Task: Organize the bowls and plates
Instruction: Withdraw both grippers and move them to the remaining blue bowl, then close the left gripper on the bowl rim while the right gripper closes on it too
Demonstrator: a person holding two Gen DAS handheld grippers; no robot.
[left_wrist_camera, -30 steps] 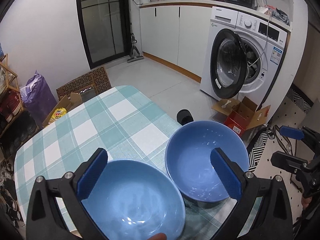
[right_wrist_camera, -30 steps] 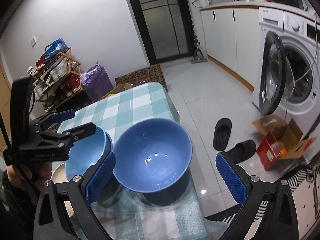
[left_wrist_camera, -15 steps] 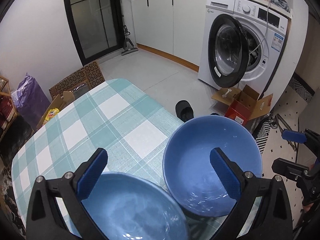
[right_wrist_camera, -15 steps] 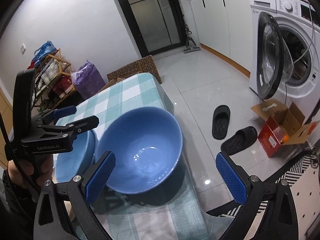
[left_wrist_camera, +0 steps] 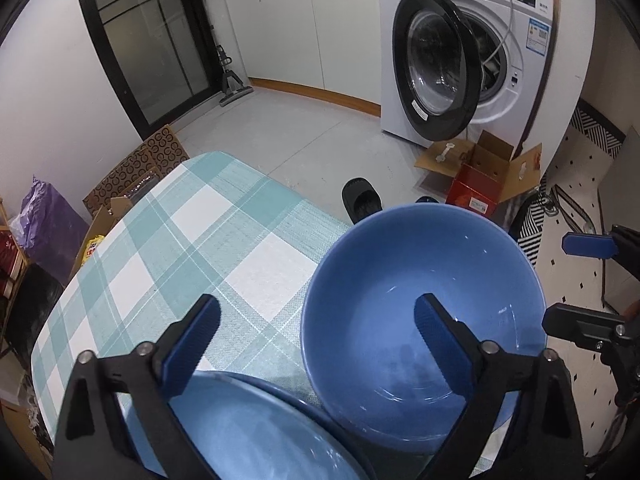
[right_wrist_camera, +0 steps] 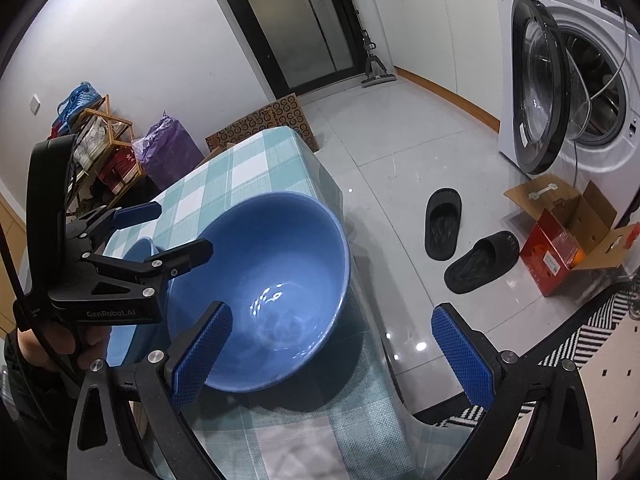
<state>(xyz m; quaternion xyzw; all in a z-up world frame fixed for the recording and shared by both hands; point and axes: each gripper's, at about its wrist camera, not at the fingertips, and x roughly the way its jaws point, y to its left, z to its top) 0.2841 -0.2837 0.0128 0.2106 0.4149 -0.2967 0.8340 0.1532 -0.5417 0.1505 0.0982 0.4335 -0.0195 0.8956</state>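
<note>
Two bowls side by side at near right table corner; both grippers poised above, neither holding.

Left gripper (left_wrist_camera: 316, 332) closing from wide, straddling left rim of deep glossy blue ceramic bowl (left_wrist_camera: 424, 304): right pad inside, left pad outside over check tablecloth (left_wrist_camera: 200, 232). Probably lining up a rim grip for stacking. Paler shallow blue bowl (left_wrist_camera: 248, 428) just left, beneath that gripper. Right gripper (right_wrist_camera: 332, 344) spread wide, empty; left pad over deep bowl's near rim.
</note>
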